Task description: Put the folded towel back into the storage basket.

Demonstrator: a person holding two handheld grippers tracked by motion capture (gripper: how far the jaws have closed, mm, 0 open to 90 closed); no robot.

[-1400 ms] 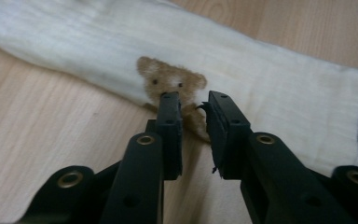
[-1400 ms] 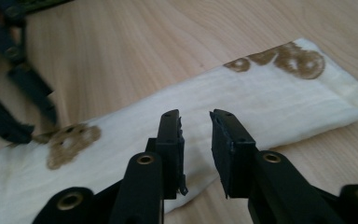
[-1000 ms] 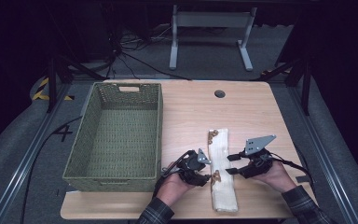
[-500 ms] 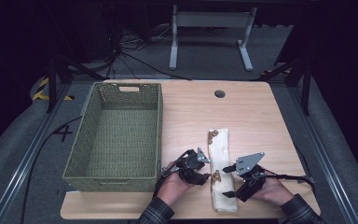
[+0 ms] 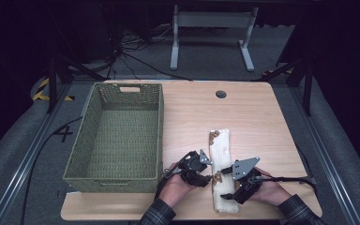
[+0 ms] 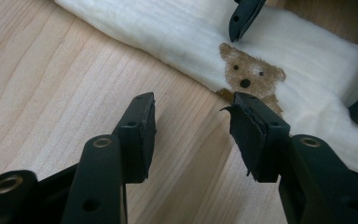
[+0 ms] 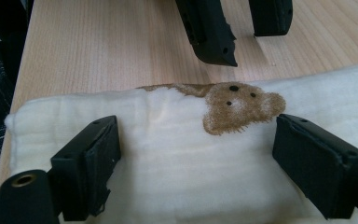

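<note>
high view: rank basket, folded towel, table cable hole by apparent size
Largest to smallest:
1. green woven basket, far the biggest.
2. folded cream towel, a narrow strip partly covered by the hand-held grippers.
3. cable hole, a small dark circle.
No close calls.

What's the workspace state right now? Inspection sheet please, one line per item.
Surface: wooden table, round grommet hole near the far edge.
Job's things: folded cream towel with brown bear print, lying flat right of the green wicker basket; nothing in the basket.
Clutter: nothing seen.
Grippers: left gripper open, at the towel's left edge over bare wood; right gripper open, jaws spread over the towel's near end.
Cables: black cable trails from the right gripper; more on the floor.
Surroundings: dark floor, metal stand behind the table.
</note>
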